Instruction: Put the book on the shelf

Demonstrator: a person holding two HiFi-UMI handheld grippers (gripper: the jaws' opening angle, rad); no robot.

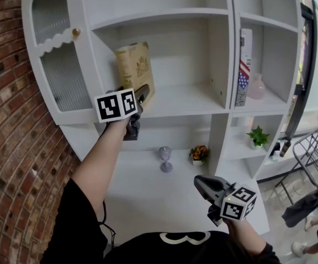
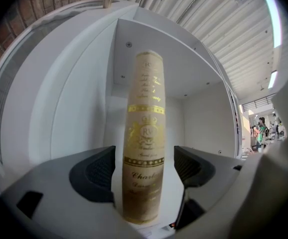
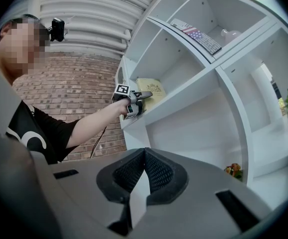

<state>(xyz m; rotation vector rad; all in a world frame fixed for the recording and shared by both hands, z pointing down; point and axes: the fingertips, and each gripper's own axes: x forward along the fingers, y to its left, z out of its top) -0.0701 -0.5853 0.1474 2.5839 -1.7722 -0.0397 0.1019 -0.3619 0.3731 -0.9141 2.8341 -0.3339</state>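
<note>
While the book (image 2: pixel 145 108) was flanked upright, left gripper (image 2: pixel 144 158): released.
Right gripper (image 3: pixel 143 171): clenched, empty.
Rightward: flag-printed book (image 1: pixel 244 73), pink vase (image 1: pixel 256 87).

book (image 2: pixel 144 133) tan, gold print | shelf (image 1: pixel 186 100) white | wall (image 1: pixel 5 120) red brick

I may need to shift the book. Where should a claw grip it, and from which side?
Pinch the book low on its spine, across the covers, coming level from the shelf front: it stands upright, spine outward, and fits inside the open left claw.
</note>
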